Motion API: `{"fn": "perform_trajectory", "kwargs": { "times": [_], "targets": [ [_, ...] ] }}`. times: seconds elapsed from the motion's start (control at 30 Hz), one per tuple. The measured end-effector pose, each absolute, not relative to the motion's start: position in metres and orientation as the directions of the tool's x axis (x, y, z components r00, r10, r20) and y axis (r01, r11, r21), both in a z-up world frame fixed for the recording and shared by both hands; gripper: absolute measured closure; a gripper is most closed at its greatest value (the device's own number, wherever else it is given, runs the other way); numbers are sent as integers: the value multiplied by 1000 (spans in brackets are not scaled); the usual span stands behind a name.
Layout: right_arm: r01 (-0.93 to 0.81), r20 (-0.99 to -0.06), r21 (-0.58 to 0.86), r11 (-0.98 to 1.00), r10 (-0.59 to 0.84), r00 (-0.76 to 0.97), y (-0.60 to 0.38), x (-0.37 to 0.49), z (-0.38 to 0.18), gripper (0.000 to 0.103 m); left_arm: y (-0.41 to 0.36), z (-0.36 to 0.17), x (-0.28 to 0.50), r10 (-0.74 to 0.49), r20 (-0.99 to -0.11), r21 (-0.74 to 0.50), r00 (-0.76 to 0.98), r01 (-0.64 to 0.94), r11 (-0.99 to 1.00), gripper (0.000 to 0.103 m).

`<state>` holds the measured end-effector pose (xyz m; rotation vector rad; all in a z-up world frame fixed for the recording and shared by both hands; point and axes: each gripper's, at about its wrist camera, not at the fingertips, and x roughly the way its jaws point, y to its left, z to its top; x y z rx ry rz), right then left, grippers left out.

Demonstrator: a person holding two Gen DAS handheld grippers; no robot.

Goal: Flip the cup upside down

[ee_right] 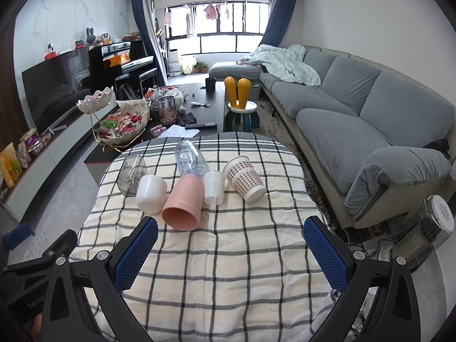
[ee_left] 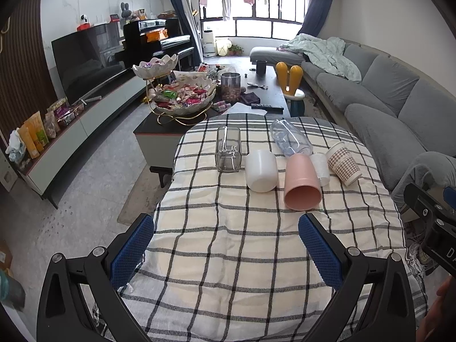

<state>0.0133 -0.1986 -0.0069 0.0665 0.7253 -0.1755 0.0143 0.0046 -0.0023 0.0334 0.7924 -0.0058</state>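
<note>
Several cups lie on their sides on a checked tablecloth [ee_left: 228, 228]. A pink cup [ee_left: 301, 183] [ee_right: 183, 202] points its mouth toward me. Beside it lie a white cup [ee_left: 261, 170] [ee_right: 151, 191], a clear square glass [ee_left: 228, 149] [ee_right: 131, 175], a small clear plastic cup [ee_left: 320, 168] [ee_right: 213, 186], a checked paper cup [ee_left: 343, 165] [ee_right: 245, 178] and a clear plastic bottle [ee_left: 290, 139] [ee_right: 191, 156]. My left gripper [ee_left: 226, 249] is open and empty, short of the cups. My right gripper [ee_right: 230, 252] is open and empty, short of the pink cup.
A dark coffee table [ee_left: 270, 85] with snack bowls [ee_left: 185, 99] and a jar stands beyond the table. A grey sofa [ee_right: 356, 114] runs along the right. A TV [ee_left: 85, 59] and cabinet are on the left. The right gripper's body [ee_left: 433, 228] shows at the left view's right edge.
</note>
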Motion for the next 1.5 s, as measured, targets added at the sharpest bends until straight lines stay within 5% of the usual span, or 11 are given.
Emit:
{"fn": "perform_trajectory", "kwargs": {
  "times": [0.53, 0.93, 1.5],
  "targets": [
    [177, -771, 72, 982, -58, 634, -196, 91, -27, 1, 28, -17, 69, 47, -723, 30, 690, -37, 999, 0],
    [247, -880, 183, 951, 47, 472, -195, 182, -81, 1, 44, -35, 141, 32, -755, 30, 655, -15, 999, 0],
    [314, -972, 158, 936, 90, 219, -189, 256, -156, 9, 56, -79, 208, -33, -826, -31, 562, 13, 999, 0]
  ]
}}
